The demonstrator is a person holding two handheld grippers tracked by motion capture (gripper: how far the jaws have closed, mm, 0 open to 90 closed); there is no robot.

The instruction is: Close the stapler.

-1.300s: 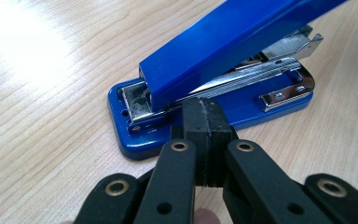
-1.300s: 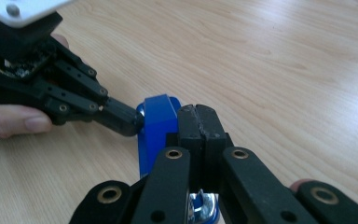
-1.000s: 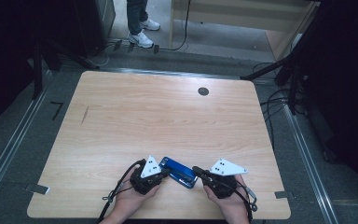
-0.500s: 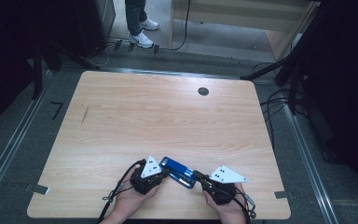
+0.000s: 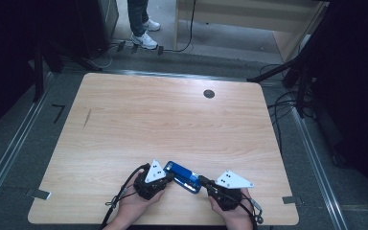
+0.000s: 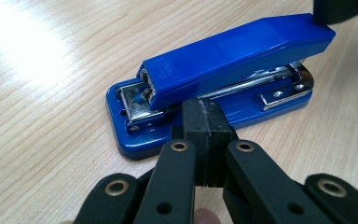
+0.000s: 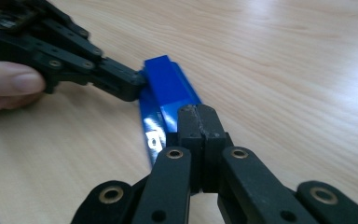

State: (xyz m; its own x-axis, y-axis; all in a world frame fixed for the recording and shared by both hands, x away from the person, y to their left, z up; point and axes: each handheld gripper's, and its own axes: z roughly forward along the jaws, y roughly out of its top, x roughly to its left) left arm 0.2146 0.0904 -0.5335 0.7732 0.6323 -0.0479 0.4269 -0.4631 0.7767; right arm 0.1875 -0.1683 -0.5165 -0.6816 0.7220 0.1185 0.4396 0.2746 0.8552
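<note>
A blue stapler (image 5: pixel 183 176) lies flat on the wooden table (image 5: pixel 172 120) near its front edge, its metal magazine showing under the blue top (image 6: pixel 233 60). My left gripper (image 5: pixel 170 176) is shut with nothing between its pads, and its tip (image 6: pixel 208 114) rests against the stapler's long side. My right gripper (image 5: pixel 203 181) is also shut and empty. Its tip (image 7: pixel 198 116) presses against one end of the stapler (image 7: pixel 168 84). In the right gripper view the left gripper (image 7: pixel 126 86) meets the stapler's far end from the left, a thumb (image 7: pixel 14 84) behind it.
A black round grommet (image 5: pixel 209 93) sits in the table's far right part, and a dark streak (image 5: pixel 87 117) marks the left side. Beyond the far edge stand a person's legs (image 5: pixel 141 24) and wooden furniture (image 5: pixel 249 19). Cables (image 5: pixel 287 105) trail on the floor at the right.
My right gripper has drawn back slightly toward the near edge while staying at the stapler's end. The stapler and the left gripper have barely moved.
</note>
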